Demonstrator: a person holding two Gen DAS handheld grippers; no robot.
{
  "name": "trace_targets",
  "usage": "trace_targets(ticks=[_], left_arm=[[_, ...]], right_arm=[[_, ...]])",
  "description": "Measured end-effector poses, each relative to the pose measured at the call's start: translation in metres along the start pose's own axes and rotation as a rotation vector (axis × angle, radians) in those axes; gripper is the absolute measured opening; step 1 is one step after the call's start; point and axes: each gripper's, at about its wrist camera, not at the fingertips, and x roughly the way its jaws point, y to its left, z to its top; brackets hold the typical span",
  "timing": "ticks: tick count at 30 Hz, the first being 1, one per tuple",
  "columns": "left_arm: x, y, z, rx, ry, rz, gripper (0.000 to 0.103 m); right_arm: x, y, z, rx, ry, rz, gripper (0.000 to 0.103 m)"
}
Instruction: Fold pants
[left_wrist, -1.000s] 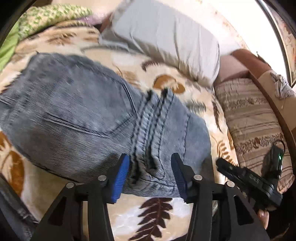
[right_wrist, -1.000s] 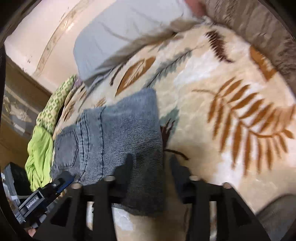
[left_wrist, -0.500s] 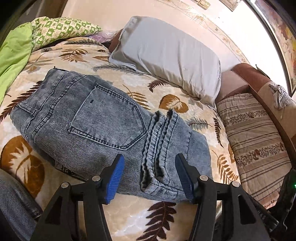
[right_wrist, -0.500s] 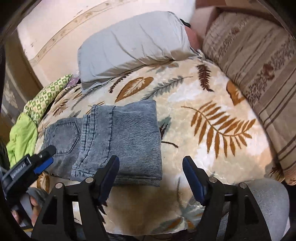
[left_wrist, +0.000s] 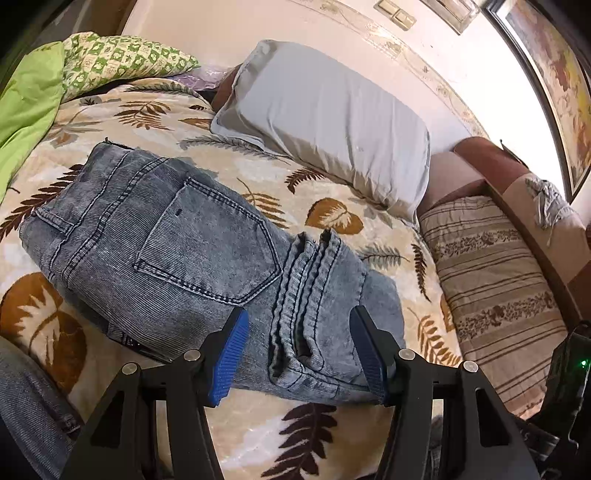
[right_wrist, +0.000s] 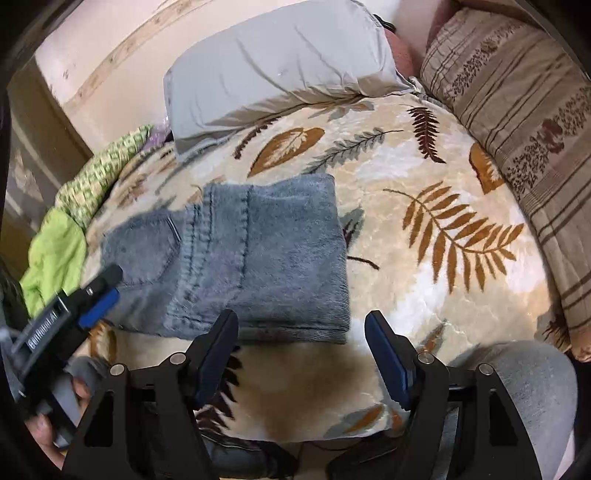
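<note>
The grey-blue jeans (left_wrist: 192, 243) lie folded into a compact rectangle on the leaf-patterned blanket (left_wrist: 332, 218), back pocket up, leg hems laid across the right part. My left gripper (left_wrist: 297, 350) is open and empty, hovering just above the near edge by the hems. In the right wrist view the folded jeans (right_wrist: 258, 251) lie ahead and left of my right gripper (right_wrist: 301, 350), which is open, empty and held back over the blanket (right_wrist: 424, 177). The left gripper shows there at the lower left (right_wrist: 92, 295).
A grey pillow (left_wrist: 332, 122) lies at the head of the bed. A striped brown cushion (left_wrist: 491, 280) lines the right side. A green quilt (left_wrist: 55, 81) is bunched at the far left. The person's grey-clad knee (right_wrist: 524, 387) is at the near right.
Both grippers have let go of the jeans, opened wider and drawn back toward the near edge of the bed. The folded jeans stay flat where they were laid.
</note>
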Motion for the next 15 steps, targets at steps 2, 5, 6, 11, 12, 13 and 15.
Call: trace_targets(ticks=[2,5,6,11,12,13,15], left_arm=[[0.001,0.002,0.001,-0.010,0.003,-0.008,0.057],[0.004,0.002,0.002,-0.012,0.007,-0.013,0.057],[0.004,0.002,0.002,-0.013,0.008,-0.014,0.057],[0.006,0.003,0.004,-0.018,0.005,-0.014,0.057],[0.007,0.004,0.005,-0.020,0.004,-0.013,0.057],[0.007,0.004,0.005,-0.021,0.004,-0.013,0.057],[0.007,0.006,0.007,-0.029,0.000,-0.013,0.057]], right_arm=[[-0.004,0.004,0.003,-0.013,-0.014,0.008,0.073],[-0.009,0.012,0.005,-0.047,-0.041,0.009,0.073],[-0.010,0.014,0.006,-0.049,-0.047,0.015,0.073],[-0.006,0.015,0.008,-0.043,-0.048,0.001,0.074],[-0.006,0.016,0.008,-0.046,-0.057,-0.002,0.074],[-0.007,0.017,0.007,-0.049,-0.059,-0.001,0.074],[-0.009,0.019,0.008,-0.052,-0.066,0.006,0.074]])
